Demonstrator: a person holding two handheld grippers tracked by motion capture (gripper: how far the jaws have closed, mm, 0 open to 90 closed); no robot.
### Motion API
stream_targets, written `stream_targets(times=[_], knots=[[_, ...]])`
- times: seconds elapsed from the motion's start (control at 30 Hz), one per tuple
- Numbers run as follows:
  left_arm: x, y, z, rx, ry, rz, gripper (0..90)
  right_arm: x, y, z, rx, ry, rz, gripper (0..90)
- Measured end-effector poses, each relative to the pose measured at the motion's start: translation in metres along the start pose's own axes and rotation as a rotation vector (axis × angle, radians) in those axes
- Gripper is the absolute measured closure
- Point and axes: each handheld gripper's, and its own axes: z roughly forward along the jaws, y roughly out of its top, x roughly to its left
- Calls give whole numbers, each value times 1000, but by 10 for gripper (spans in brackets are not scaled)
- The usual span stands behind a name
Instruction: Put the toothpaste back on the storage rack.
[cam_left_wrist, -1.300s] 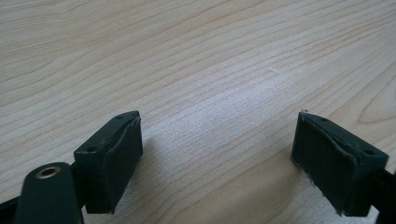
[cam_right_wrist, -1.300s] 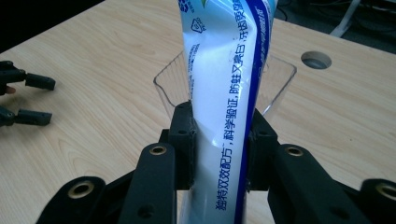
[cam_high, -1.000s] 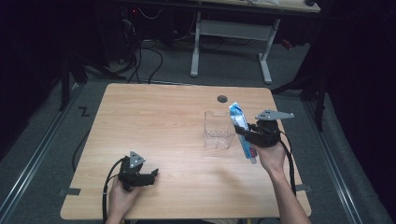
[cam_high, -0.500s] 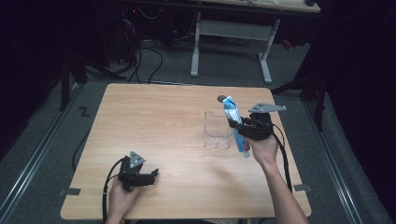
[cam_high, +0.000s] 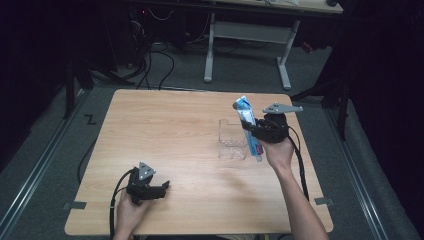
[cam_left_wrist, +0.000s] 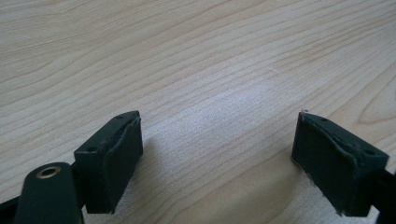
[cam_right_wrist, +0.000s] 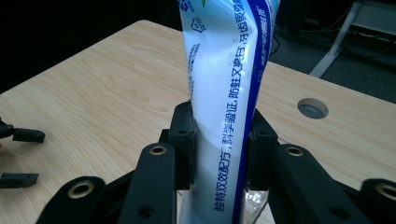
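Gripping a toothpaste tube top cut off, right claw clamped, left claw open over table.

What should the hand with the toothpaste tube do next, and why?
Probably lower the tube into the clear box. The right tongs are shut on the tube's middle and hold it almost upright; in the high view its lower end sits at the box's right edge. The box looks empty, and the left tongs rest open on the table, far away.
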Motion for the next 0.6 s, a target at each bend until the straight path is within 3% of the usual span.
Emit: stream_targets(times=[0.6], knots=[[0,0,0,1,-2,3,165,-1,15,11,-20,-7,15,698]])
